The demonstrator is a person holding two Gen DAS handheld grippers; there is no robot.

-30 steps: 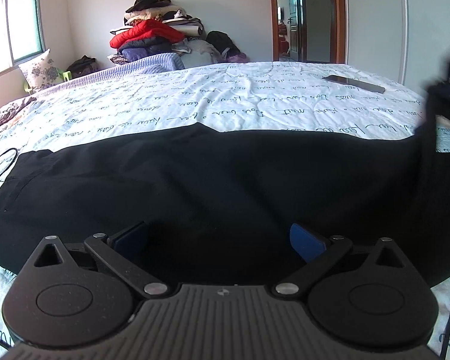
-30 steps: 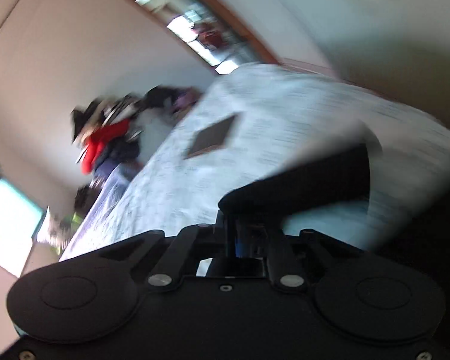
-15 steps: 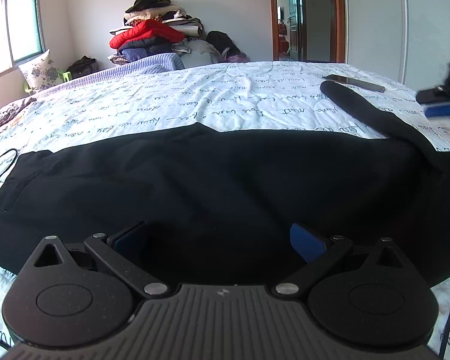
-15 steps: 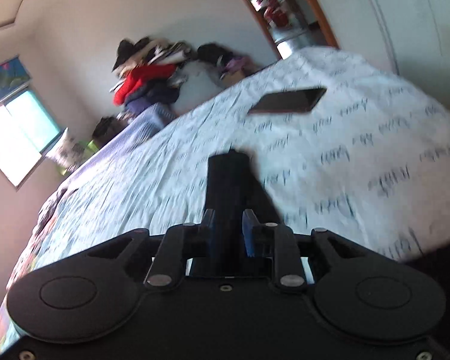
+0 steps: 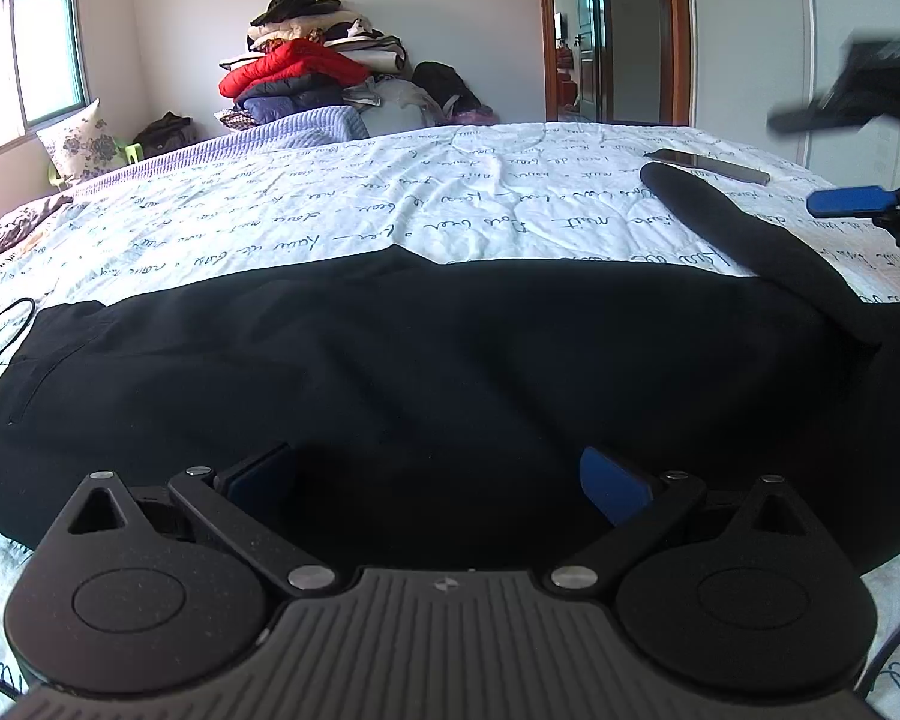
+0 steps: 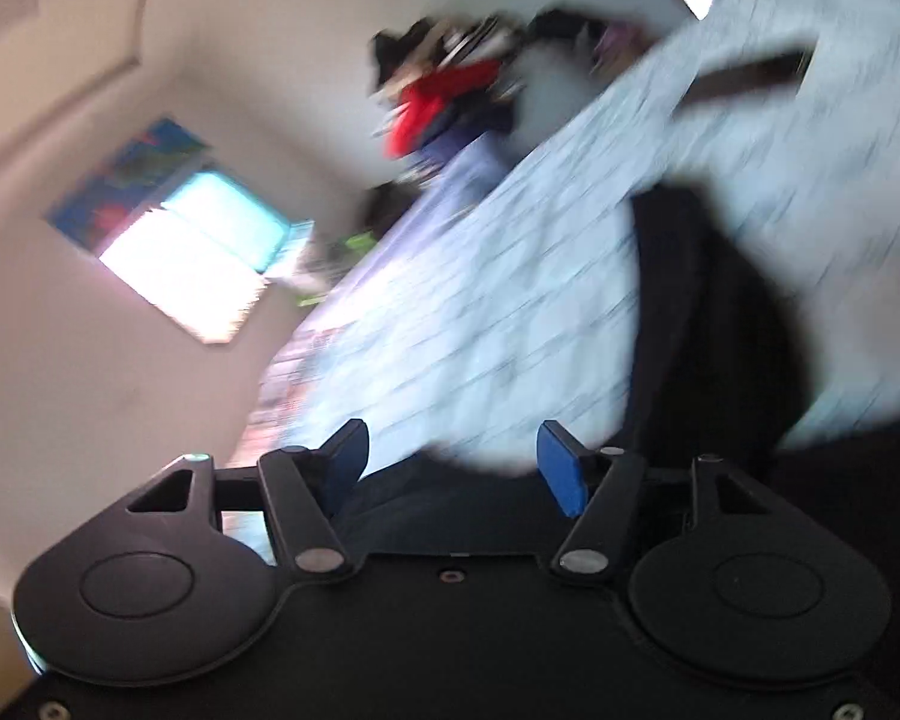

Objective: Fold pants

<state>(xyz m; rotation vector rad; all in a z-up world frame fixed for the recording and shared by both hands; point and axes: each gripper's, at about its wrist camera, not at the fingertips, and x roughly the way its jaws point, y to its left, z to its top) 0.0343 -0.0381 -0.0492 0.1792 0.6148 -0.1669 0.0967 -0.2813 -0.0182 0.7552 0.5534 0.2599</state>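
Observation:
Black pants (image 5: 426,372) lie spread across the white bedsheet with handwriting print (image 5: 342,204). One trouser leg (image 5: 726,222) runs off toward the far right. My left gripper (image 5: 435,480) is open, low over the near edge of the pants, holding nothing. My right gripper (image 6: 453,459) is open and empty; its view is blurred and tilted, with the trouser leg (image 6: 702,312) ahead of it. It also shows at the right edge of the left wrist view (image 5: 864,168), raised above the bed beside the leg.
A dark flat phone-like object (image 5: 708,165) lies on the bed past the leg's end. A pile of clothes with a red jacket (image 5: 306,78) stands at the far end. A black cable (image 5: 6,324) lies at the left. A doorway (image 5: 606,36) and wardrobe stand behind.
My right gripper laid the trouser leg down on the bed, opened and let go of it, then pulled up and away. The left gripper has not moved.

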